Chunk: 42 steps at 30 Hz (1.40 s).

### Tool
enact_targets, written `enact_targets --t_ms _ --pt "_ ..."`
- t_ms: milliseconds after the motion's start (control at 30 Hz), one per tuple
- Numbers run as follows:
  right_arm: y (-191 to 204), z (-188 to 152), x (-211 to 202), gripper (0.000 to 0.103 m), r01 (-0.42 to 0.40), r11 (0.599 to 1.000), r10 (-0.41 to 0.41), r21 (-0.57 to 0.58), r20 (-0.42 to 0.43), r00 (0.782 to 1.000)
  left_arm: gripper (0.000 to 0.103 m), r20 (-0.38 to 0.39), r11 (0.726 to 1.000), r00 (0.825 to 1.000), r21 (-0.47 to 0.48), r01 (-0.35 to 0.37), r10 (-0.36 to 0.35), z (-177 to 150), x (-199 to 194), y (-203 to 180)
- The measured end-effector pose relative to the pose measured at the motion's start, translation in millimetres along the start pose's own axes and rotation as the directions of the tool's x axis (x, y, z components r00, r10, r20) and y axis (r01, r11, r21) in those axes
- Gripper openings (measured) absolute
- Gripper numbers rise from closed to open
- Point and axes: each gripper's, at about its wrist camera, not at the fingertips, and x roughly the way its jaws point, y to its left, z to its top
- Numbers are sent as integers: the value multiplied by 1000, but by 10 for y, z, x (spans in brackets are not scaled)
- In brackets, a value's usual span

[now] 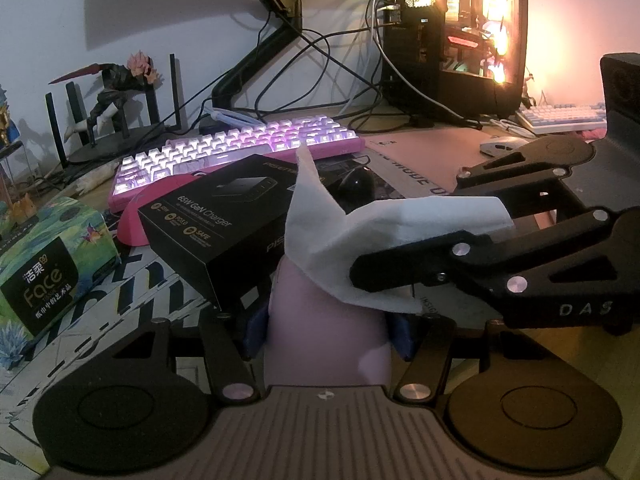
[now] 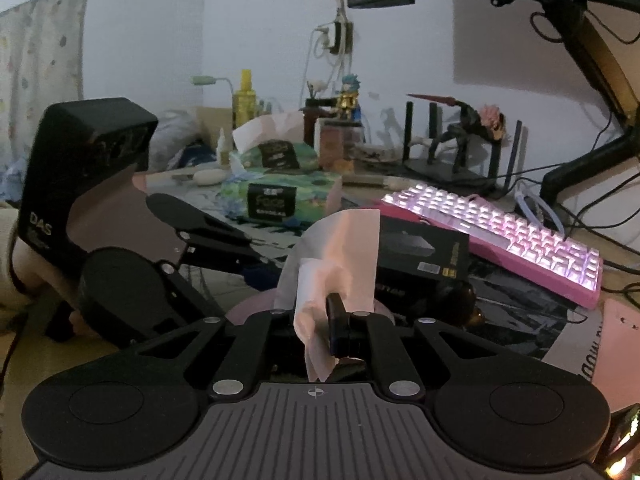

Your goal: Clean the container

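My left gripper (image 1: pixel 326 332) is shut on a pale pink container (image 1: pixel 324 344), its blue pads (image 1: pixel 254 336) pressing on both sides. A crumpled white tissue (image 1: pixel 360 232) lies over the container's top. My right gripper (image 1: pixel 360 276) reaches in from the right, shut on that tissue. In the right wrist view the right gripper (image 2: pixel 334 320) pinches the tissue (image 2: pixel 340 256) just above the container's pink rim (image 2: pixel 248 306). The left gripper (image 2: pixel 236 280) comes in from the left there, with a hand behind it. The container's inside is hidden.
A black charger box (image 1: pixel 224 216) lies just behind the container, with a lit pink keyboard (image 1: pixel 240 148) and a black mouse (image 1: pixel 356 184) beyond. A green tissue box (image 1: pixel 44 264) stands at the left. A glowing computer case (image 1: pixel 452 32), cables and figurines line the back.
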Motion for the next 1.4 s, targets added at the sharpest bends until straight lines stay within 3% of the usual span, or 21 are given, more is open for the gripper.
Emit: enact_targets --t_ms 500,600,800,933,1200,1267,1400 --pt "22 28 32 13 88 995 -90 41 46 995 60 0 1000 1000 2 -1 1 -4 0 7" --pt "30 35 39 13 109 993 -112 50 57 992 69 1 1000 1000 6 -4 4 -5 -2 6" --pt "46 49 54 13 149 986 -155 69 77 985 73 5 1000 1000 -12 -5 5 -21 -31 24" --pt "57 58 64 13 176 981 -183 82 90 979 82 23 1000 1000 -14 -3 3 -49 -98 12" --pt "78 77 85 26 228 967 -240 110 115 964 88 89 1000 996 -23 -8 10 -140 -310 9" --pt "83 81 90 39 241 964 -254 117 120 960 93 116 999 993 -31 -12 15 -169 -383 13" --pt "94 91 100 52 266 955 -283 131 132 950 95 184 999 982 -41 -20 27 -221 -520 27"
